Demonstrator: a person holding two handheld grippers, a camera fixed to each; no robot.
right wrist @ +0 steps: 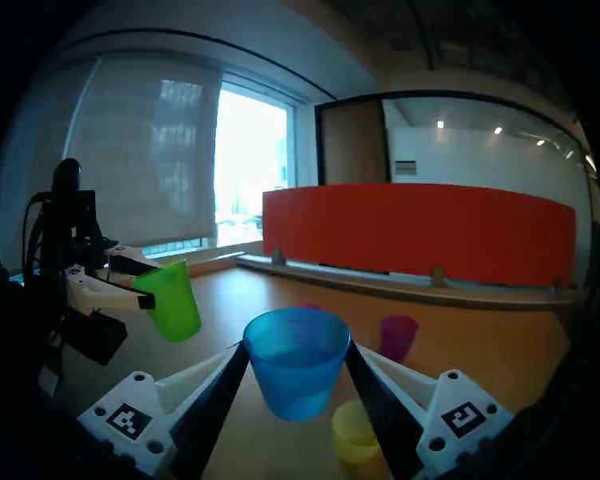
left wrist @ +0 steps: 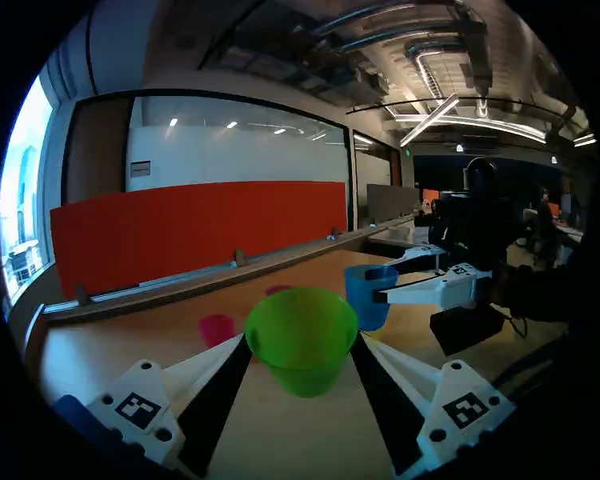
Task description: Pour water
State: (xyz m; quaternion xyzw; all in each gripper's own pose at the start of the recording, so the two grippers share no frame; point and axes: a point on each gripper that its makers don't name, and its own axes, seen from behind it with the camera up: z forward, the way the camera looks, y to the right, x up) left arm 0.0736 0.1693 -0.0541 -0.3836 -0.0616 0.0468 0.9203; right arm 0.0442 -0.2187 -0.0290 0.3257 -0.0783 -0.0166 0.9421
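Your left gripper (left wrist: 301,342) is closed on the green cup (left wrist: 302,362) and holds it upright above the table (left wrist: 124,352). Your right gripper (right wrist: 296,352) clamps the blue cup (right wrist: 298,386), also upright and lifted, near the green one but apart. You cannot tell which cup carries water. Bring the rims close, set the pouring lip just over the receiver, then tilt slowly with the receiver level.

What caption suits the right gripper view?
Right gripper holds a blue cup; left gripper holds a green cup.
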